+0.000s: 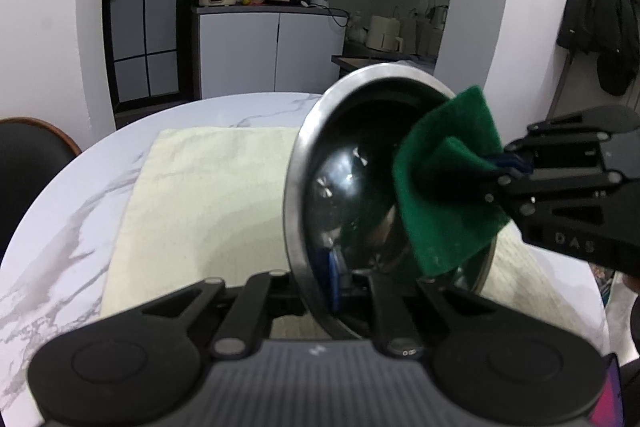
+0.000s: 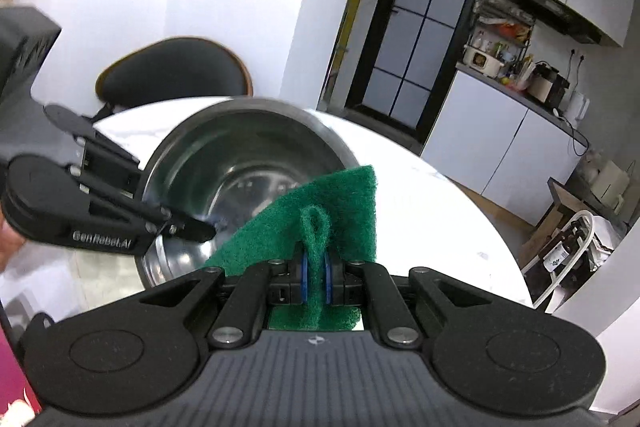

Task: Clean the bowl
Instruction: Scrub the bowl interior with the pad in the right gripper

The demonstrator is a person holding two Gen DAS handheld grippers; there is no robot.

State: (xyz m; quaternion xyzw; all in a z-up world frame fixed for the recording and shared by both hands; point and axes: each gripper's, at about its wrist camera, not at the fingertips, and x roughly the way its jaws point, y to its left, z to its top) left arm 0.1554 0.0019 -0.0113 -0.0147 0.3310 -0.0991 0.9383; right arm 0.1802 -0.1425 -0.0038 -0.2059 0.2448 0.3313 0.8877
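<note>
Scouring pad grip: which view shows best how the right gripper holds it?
Right wrist view. The scouring pad stands pinched in a fold between the right gripper pads, head on. The left wrist view shows the pad side-on at the bowl, the pinch point mostly hidden.

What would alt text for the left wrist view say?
A steel bowl, tipped on its side and gripped at the rim by the left gripper, has a green pad pushed into it by the right gripper. A cream cloth covers the table.
</note>
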